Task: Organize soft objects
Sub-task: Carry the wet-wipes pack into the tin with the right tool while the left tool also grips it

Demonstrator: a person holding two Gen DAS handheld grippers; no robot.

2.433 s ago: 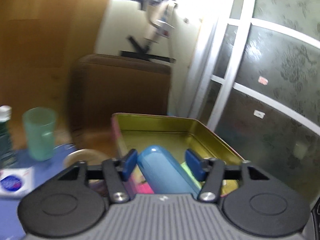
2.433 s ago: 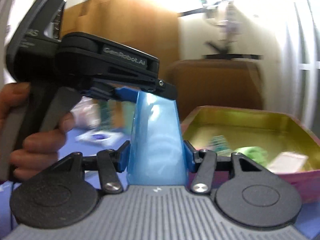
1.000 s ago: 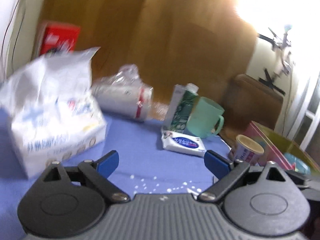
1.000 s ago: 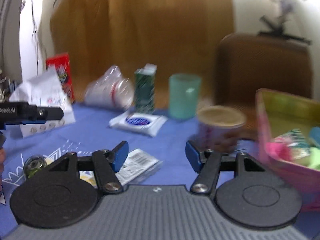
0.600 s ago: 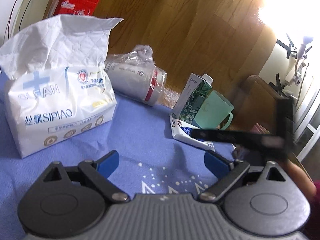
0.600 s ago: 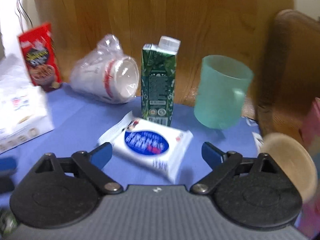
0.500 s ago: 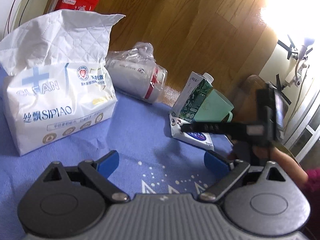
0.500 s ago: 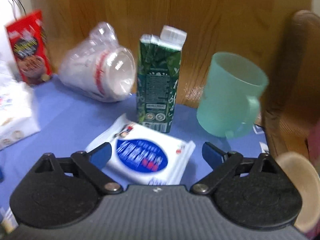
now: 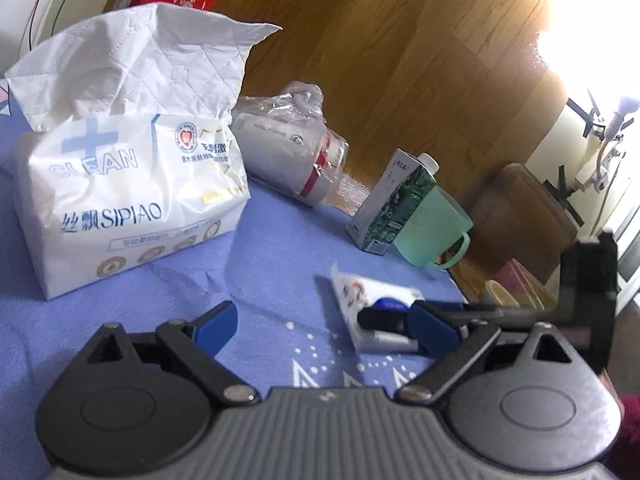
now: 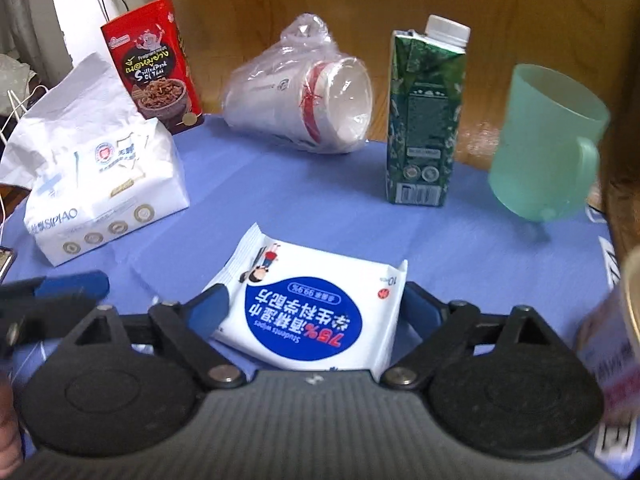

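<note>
Straddling wipes pack (image 10: 316, 308), right tool (image 10: 316, 306) spread, left tool (image 9: 326, 322) spread, pack label visible only right view.

White wipes pack (image 10: 312, 312) with blue oval label, flat on blue tablecloth (image 10: 320, 208), white tissue pack (image 10: 100, 176) upright

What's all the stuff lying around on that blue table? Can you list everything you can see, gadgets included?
Flat white wipes packet with blue oval label: 1, between the right gripper's fingers.
White soft tissue pack: 1, table's left.
Red snack box: 1, behind the tissue pack.
Bagged stack of white paper cups: 1, lying at the back.
Green drink carton: 1, upright.
Mint plastic mug: 1, right of the carton.
Blue tablecloth: 1.
Left gripper: open, empty.
Right gripper: open around the wipes.
</note>
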